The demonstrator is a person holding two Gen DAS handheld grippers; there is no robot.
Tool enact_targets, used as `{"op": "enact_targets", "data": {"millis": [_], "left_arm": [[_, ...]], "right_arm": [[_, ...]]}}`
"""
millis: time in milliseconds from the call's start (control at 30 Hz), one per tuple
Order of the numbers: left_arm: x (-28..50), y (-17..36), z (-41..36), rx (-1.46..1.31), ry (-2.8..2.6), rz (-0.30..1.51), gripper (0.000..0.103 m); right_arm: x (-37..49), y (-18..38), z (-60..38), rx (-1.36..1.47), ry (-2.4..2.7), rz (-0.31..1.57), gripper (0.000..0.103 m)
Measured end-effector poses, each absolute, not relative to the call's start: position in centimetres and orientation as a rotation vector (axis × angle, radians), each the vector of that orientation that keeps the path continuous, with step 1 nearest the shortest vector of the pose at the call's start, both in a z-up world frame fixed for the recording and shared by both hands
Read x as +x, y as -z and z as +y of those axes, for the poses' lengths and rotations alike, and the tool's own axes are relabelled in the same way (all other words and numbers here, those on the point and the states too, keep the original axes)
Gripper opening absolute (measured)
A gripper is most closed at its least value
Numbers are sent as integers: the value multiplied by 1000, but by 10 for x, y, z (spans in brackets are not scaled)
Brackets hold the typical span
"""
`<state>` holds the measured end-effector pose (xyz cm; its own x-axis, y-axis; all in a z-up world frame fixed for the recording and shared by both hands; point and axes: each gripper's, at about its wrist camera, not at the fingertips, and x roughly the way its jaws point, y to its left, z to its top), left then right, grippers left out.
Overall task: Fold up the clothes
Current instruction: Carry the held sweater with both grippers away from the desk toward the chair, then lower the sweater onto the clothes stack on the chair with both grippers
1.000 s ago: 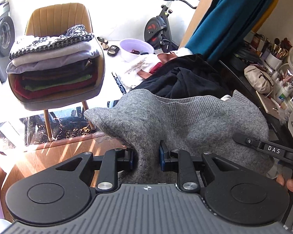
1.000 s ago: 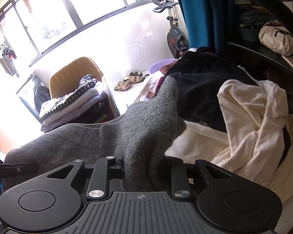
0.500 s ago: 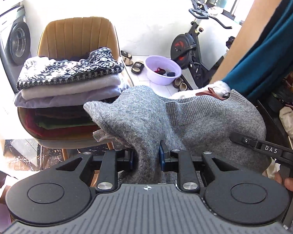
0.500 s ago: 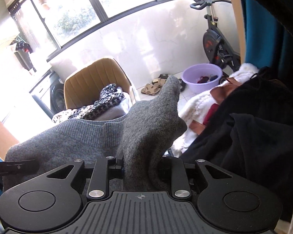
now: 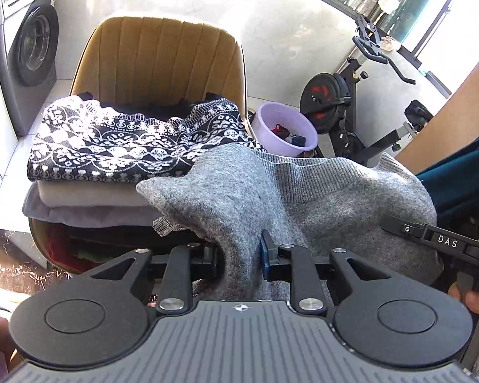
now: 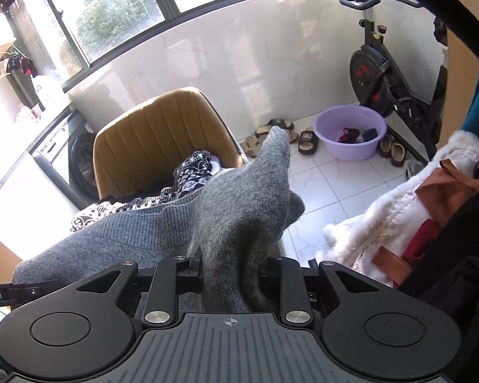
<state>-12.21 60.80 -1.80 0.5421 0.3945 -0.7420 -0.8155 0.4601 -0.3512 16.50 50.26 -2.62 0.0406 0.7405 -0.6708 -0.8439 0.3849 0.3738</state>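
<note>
A folded grey knit sweater (image 5: 303,191) hangs in the air between both grippers. My left gripper (image 5: 239,252) is shut on its left end, and thick grey fabric fills the gap between the pads. My right gripper (image 6: 231,271) is shut on the other end (image 6: 239,210), a bunched corner sticking up past the fingers. The sweater is just in front of a tan chair (image 5: 163,54) that bears a stack of folded clothes (image 5: 127,146), topped by a black-and-white patterned knit. The right gripper's arm shows at the right edge of the left wrist view.
A washing machine (image 5: 25,51) stands left of the chair. A purple basin (image 6: 351,134) with small items, slippers (image 6: 306,140) and an exercise bike (image 6: 380,73) are on the tiled floor. A heap of unfolded clothes, with a white fleece coat (image 6: 383,217), lies at right.
Both grippers have carried the grey sweater sideways from above the clothes heap to the chair. The stack of folded clothes is now close in front. The grips have not changed.
</note>
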Motion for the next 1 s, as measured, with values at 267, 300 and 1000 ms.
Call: {"op": "enact_targets", "data": {"millis": [267, 300, 1000], "left_arm": [[-165, -1, 759, -686, -806, 613, 24], [-170, -3, 777, -684, -816, 609, 24], [-158, 166, 960, -818, -1011, 1026, 44]], "right_arm": [[124, -13, 646, -120, -1228, 841, 22], [122, -16, 666, -119, -1239, 834, 22], [156, 151, 911, -503, -1219, 1085, 46]]}}
